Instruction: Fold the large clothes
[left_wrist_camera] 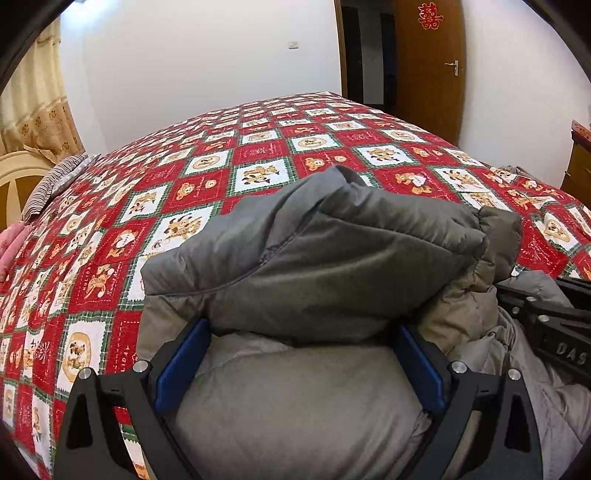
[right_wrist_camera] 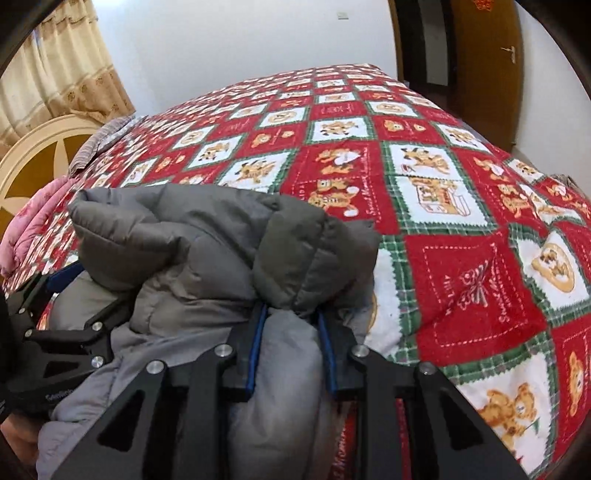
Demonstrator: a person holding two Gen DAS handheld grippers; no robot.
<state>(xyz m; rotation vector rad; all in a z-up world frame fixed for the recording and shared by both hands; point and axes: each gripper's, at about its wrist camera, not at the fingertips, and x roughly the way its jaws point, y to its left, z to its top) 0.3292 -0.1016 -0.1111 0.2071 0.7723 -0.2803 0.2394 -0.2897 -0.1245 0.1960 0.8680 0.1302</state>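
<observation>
Grey puffer jacket [left_wrist_camera: 332, 258] bunched between wide left fingers [left_wrist_camera: 177, 365], right fingers [right_wrist_camera: 255, 354] narrowly pinching a fold

This is a bedroom in a home. A wide bed [left_wrist_camera: 258, 155] fills the room, covered by a red, white and green patchwork bedspread printed with cartoon bears [right_wrist_camera: 424, 177]. A cream, rounded wooden headboard [right_wrist_camera: 40, 147] stands at its left end, with beige patterned curtains [right_wrist_camera: 55, 66] behind it. A brown wooden door with a metal lever handle [left_wrist_camera: 430, 66] bears a red paper-cut ornament [left_wrist_camera: 428, 16], and the walls are plain white plaster [left_wrist_camera: 203, 62].
</observation>
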